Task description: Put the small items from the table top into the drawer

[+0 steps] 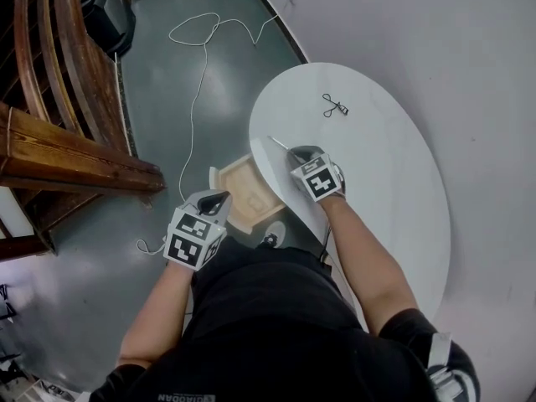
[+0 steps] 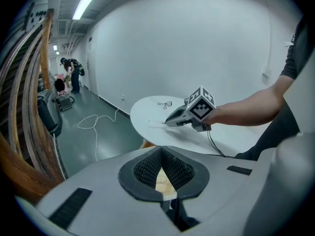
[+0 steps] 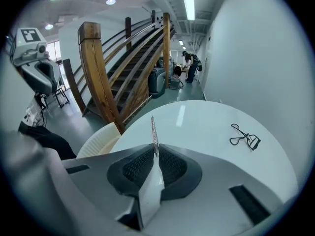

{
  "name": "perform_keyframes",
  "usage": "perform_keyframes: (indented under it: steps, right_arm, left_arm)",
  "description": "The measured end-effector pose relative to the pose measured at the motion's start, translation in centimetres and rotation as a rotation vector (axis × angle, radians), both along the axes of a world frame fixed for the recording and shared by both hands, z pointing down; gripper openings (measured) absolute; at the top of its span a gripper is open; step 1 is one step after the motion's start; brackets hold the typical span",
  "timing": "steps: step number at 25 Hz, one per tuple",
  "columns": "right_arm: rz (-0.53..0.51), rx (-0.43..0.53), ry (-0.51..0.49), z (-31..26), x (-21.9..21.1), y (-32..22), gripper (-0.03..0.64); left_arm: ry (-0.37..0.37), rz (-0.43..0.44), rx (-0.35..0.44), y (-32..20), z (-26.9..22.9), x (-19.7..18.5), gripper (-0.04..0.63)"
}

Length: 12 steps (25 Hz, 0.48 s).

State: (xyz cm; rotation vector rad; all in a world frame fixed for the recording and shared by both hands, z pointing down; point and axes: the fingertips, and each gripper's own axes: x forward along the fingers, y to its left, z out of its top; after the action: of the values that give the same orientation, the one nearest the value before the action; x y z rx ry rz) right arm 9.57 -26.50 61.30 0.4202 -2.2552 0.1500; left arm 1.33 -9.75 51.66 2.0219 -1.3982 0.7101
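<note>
A white oval table [image 1: 394, 174] carries a black eyelash curler [image 1: 335, 105] near its far end. My right gripper [image 1: 295, 154] sits over the table's near-left edge, shut on a thin metal file [image 1: 278, 144] that sticks out ahead of the jaws. In the right gripper view the file [image 3: 153, 129] is pinched between the pads and the curler [image 3: 244, 136] lies to the right. An open wooden drawer [image 1: 249, 189] juts out below the table edge. My left gripper [image 1: 214, 202] hovers by the drawer's left side, jaws together and empty [image 2: 161, 150].
A white cable [image 1: 197, 65] loops over the grey floor beyond the drawer. A wooden staircase [image 1: 59, 141] fills the left side. A white wall [image 1: 435, 32] runs right behind the table. A person [image 2: 74, 75] stands far down the corridor.
</note>
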Motion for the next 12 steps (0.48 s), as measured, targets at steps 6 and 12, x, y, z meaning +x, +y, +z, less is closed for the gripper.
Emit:
perform_keyframes:
  steps: [6, 12]
  right_arm:
    - [0.091, -0.065, -0.118, -2.0, 0.5, 2.9, 0.032]
    - [0.161, -0.073, -0.144, -2.9, -0.1, 5.5, 0.032]
  left_arm:
    - [0.005, 0.076, 0.015, -1.4, -0.2, 0.0, 0.015]
    - [0.007, 0.171, 0.009, -2.2, -0.4, -1.6, 0.015]
